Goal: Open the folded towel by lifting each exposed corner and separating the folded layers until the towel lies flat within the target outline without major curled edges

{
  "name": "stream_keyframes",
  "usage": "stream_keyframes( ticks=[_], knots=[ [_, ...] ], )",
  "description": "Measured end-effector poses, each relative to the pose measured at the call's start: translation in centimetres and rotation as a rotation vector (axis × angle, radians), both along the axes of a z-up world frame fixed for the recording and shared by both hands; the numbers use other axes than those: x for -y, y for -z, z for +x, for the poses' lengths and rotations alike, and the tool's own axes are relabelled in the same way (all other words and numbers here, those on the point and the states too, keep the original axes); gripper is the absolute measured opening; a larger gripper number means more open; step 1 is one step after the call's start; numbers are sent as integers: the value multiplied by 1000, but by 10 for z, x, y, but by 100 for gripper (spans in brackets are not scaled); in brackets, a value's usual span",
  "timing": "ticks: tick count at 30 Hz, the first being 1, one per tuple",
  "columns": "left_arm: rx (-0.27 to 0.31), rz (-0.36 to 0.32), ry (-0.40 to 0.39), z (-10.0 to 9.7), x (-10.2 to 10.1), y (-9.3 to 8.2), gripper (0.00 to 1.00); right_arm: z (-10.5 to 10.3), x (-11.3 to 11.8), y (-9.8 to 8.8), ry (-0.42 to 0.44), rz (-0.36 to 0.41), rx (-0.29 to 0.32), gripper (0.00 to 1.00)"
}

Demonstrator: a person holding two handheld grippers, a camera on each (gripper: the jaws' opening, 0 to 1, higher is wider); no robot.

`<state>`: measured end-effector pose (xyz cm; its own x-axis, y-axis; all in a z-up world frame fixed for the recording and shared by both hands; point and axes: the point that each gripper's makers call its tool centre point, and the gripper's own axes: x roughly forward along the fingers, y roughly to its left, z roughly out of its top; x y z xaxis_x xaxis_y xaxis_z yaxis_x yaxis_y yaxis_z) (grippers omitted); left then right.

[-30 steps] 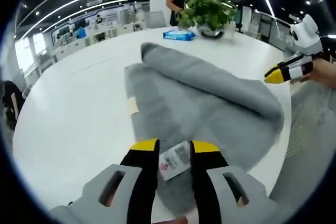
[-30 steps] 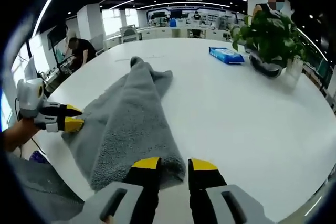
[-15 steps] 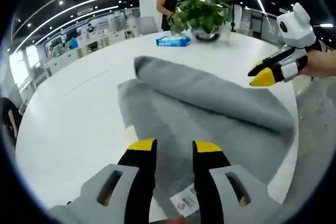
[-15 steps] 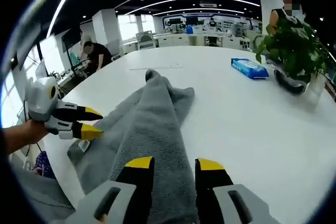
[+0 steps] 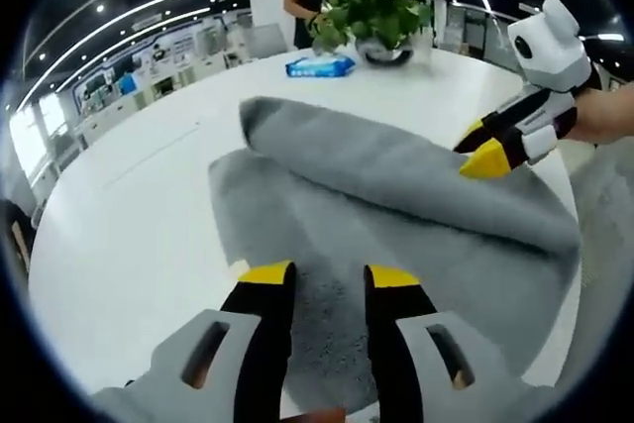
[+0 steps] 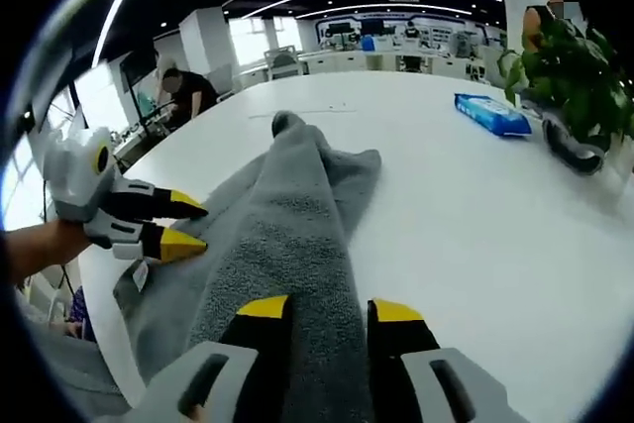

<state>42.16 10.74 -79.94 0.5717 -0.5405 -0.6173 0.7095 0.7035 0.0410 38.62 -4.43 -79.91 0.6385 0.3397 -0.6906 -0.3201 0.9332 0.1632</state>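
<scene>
I have the grey towel (image 5: 396, 205) lying on the white table (image 5: 129, 215), still folded, with a thick rolled layer running along its length over the flat layer beneath. To open it well, I judge each pair of tongs should take only the top layer near its edge, lift it just enough to clear the layer below, and carry it sideways so the fold unrolls without dragging the whole towel across the table or leaving a curl. My left tongs (image 5: 317, 279) sit low over the flat part of the towel; the yellow tips stand apart with grey cloth showing between them, and they hold nothing that I can see. My right tongs (image 6: 322, 312) hover over the near end of the rolled layer, tips likewise apart with towel showing in the gap, gripping nothing yet. Seen from the left gripper view, the right tongs point down at the top of the roll, close to it; whether they touch it I cannot tell. A potted plant (image 5: 381, 12) and a blue packet (image 5: 319, 66) stand well apart at the far side.
</scene>
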Motion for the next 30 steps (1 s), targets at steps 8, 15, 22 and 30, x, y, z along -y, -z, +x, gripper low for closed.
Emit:
stream_keyframes(
  ticks=[8,15,22,30],
  knots=[
    [36,-61,-29,-3,-2,0,26,-6,1,8,-35,-74,13,5],
    [60,-82,-65,-2,-3,0,25,-7,6,8,-39,-112,15,3],
    [55,-96,-82,-2,-5,0,24,-6,16,9,14,-116,5,3],
    [59,-105,-104,-4,-10,1,22,-10,26,9,45,-124,8,3]
  ],
)
